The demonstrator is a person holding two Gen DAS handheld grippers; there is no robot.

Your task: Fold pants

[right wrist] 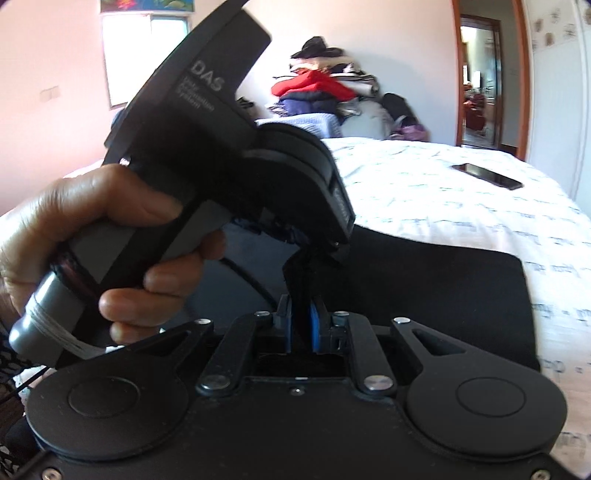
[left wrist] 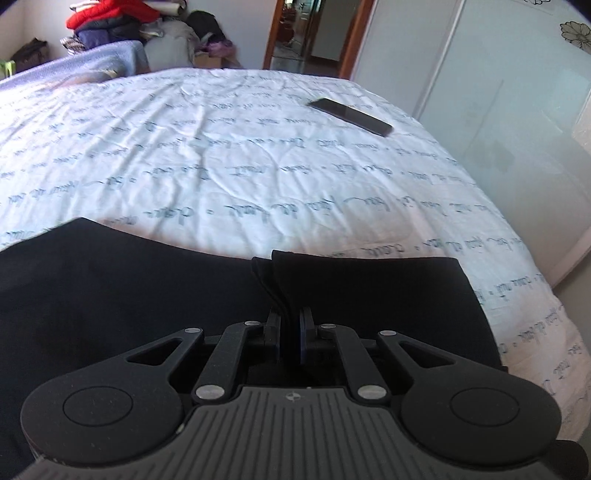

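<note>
Black fabric pants (left wrist: 110, 295) lie on the near edge of the white script-printed bed (left wrist: 258, 147). Left gripper (left wrist: 290, 317) and right gripper (right wrist: 301, 314) each have jaws pinched on folds. Only the right view shows the hand (right wrist: 92, 229) holding the left tool

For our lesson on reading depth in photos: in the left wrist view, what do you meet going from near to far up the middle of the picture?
Left tool → black pants → printed bedsheet → phone → pile of clothes.
</note>
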